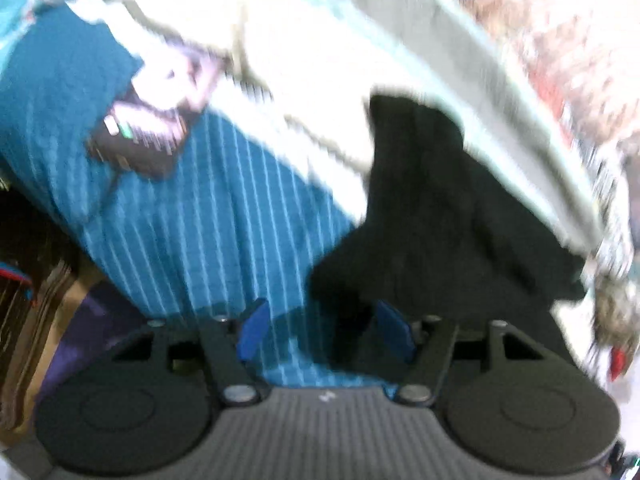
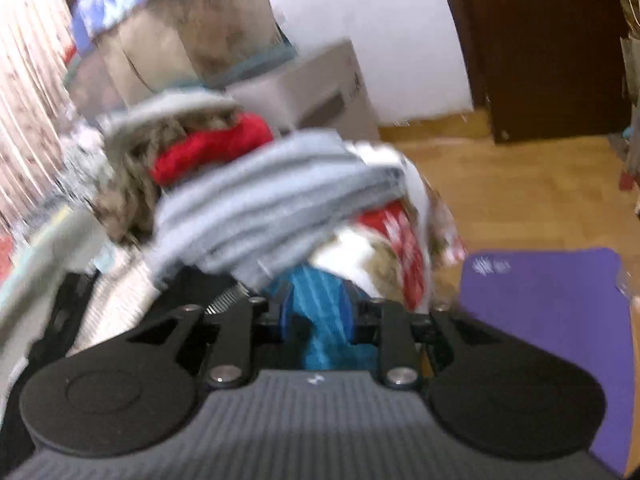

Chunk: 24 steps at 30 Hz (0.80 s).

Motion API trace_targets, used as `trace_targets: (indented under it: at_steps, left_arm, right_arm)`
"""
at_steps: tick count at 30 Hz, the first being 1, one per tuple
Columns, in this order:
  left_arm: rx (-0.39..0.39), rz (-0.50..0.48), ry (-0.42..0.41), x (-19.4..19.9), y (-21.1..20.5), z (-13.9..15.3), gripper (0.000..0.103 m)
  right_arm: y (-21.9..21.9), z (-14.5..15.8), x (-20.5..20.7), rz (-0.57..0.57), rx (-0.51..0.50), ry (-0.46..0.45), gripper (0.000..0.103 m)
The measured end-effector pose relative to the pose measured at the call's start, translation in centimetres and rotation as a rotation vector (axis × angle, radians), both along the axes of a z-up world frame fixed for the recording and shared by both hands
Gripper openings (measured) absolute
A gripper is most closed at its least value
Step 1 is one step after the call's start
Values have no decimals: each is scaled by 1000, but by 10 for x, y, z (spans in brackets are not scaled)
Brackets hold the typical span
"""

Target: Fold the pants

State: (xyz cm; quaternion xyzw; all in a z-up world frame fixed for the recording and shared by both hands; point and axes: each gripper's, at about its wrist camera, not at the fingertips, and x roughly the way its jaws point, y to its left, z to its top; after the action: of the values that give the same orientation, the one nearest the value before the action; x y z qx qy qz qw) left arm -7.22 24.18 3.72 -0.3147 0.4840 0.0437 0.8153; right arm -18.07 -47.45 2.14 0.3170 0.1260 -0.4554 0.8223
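In the left wrist view, the left gripper [image 1: 326, 330] sits at the lower centre with its jaws apart, blue pads spread and nothing between them. A black garment [image 1: 448, 216], probably the pants, lies right of centre on the teal striped bedspread [image 1: 192, 240], its lower edge reaching down beside the right pad. A pale blanket [image 1: 320, 92] crosses the upper frame, and a dark purse-like object [image 1: 140, 140] lies at the left. The frame is blurred, so seams cannot be read. The step looks like reaching for a first grasp; it would go best by settling the gripper, finding a waistband or hem edge, and closing on that rather than on bunched cloth.

In the right wrist view, the right gripper [image 2: 318, 320] at lower centre seems to have teal striped fabric bunched between its jaws; whether it is clamped is unclear. Only this view shows the heap of clothes [image 2: 260, 200], a purple mat [image 2: 560, 320] at lower right and the wooden floor [image 2: 520, 192]. The black garment shows only in the left view.
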Motion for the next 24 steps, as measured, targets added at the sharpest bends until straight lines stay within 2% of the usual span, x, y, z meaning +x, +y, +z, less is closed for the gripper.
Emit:
trace_targets:
  at_steps: [2, 4, 9, 11, 13, 17, 22, 24]
  left_arm:
    - [1, 46, -53, 6, 10, 11, 70]
    - [33, 64, -84, 21, 15, 20, 70]
    - [224, -14, -150, 88, -6, 38, 73]
    - [268, -57, -168, 116, -18, 40, 77]
    - [309, -102, -164, 149, -33, 33, 78]
    - [324, -199, -159, 195, -66, 25, 82]
    - [399, -306, -178, 233, -107, 7, 86]
    - [428, -352, -180, 246, -118, -2, 91]
  right_arm:
    - [4, 8, 11, 49, -8, -25, 28]
    - [5, 13, 29, 114, 7, -48, 29]
    - [19, 28, 86, 314, 55, -67, 29]
    - [24, 31, 117, 391, 82, -48, 31]
    - [26, 32, 147, 462, 121, -21, 33]
    - [38, 28, 197, 541, 163, 29, 33]
    - [68, 12, 230, 620, 194, 29, 37]
    - [78, 4, 243, 660, 202, 58, 37]
